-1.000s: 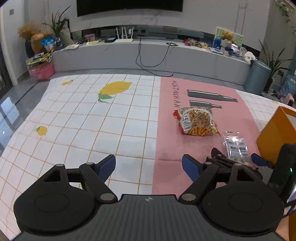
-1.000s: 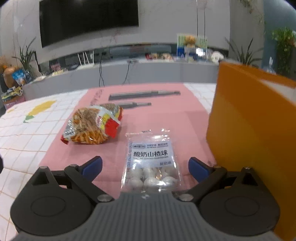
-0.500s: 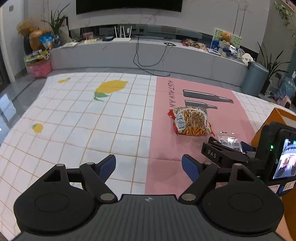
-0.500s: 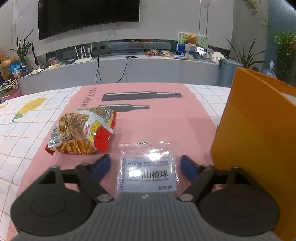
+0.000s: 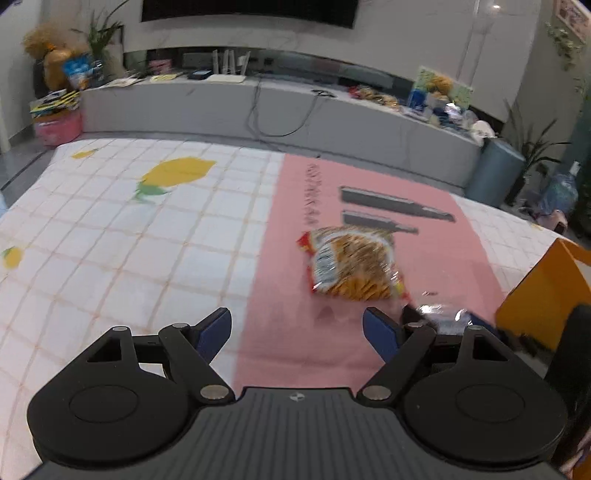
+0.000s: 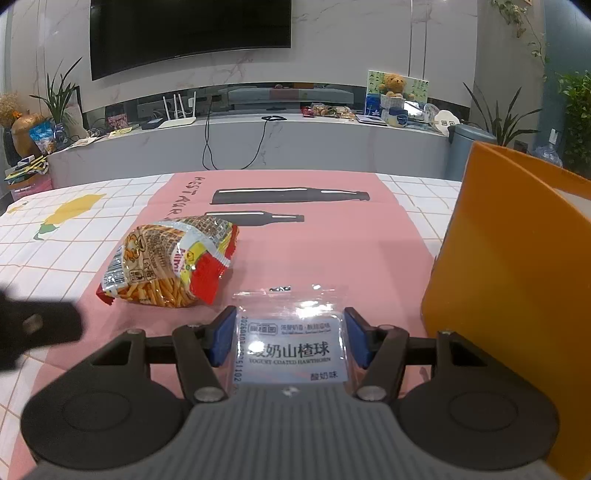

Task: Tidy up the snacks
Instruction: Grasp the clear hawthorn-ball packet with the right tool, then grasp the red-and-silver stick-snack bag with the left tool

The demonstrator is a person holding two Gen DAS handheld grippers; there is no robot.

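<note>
Candy bag (image 6: 291, 339) sits between blue pads (image 6: 221, 338) of right gripper (image 6: 290, 339), flat on pink mat (image 6: 332, 251). Jaws have just been closing, now narrow, pads touching bag sides. Bag's long way runs straight ahead from gripper. Orange box (image 6: 509, 266) just beside on right. Chip bag (image 6: 170, 262) ahead to left. Left gripper (image 5: 297, 332) wide, holds nothing, farther from candy.

We were in a home living room. A large TV (image 6: 190, 35) hung on a marble wall above a long low console (image 6: 251, 144) that carried a router (image 6: 179, 118), a teddy bear (image 6: 394, 83) and clutter. Potted plants (image 6: 59, 98) stood at both ends, and our bench (image 6: 92, 236) wore a lemon-print cloth.
</note>
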